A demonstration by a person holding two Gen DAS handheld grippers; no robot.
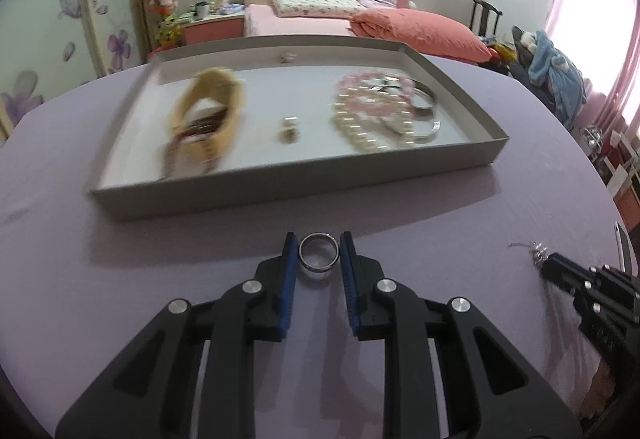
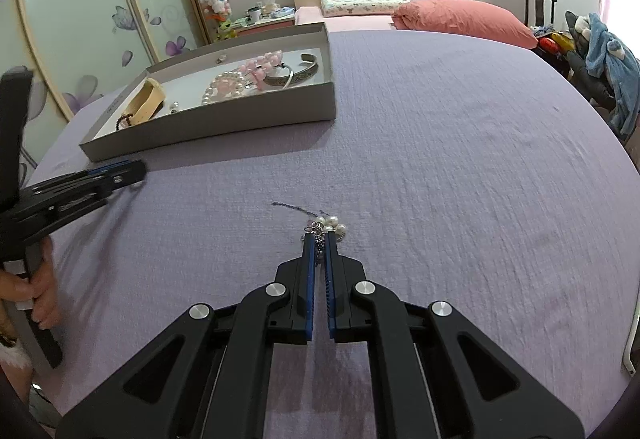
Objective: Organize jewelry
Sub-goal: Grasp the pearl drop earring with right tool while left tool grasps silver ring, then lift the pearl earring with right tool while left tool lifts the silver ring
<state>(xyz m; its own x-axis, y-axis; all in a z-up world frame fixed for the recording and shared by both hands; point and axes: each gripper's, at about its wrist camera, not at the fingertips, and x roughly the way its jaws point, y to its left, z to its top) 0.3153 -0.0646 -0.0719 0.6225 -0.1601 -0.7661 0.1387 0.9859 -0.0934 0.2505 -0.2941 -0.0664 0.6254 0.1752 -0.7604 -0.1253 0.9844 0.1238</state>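
Left hand-held gripper [image 1: 319, 243] pinching ring [image 1: 319, 254], tray [image 1: 280, 183] jewelry blurred

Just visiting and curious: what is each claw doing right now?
Left gripper shut on ring. Right gripper shut on pearl chain. Both pieces outside tray. Nothing in the way.

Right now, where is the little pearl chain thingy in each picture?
Left wrist view: the pearl chain lies at the far right on the purple cloth, at the tip of the right hand-held gripper.
Right wrist view: the pearl chain is low in the middle, nipped between that gripper's blue fingers.
Shared landmark: the grey jewelry tray.
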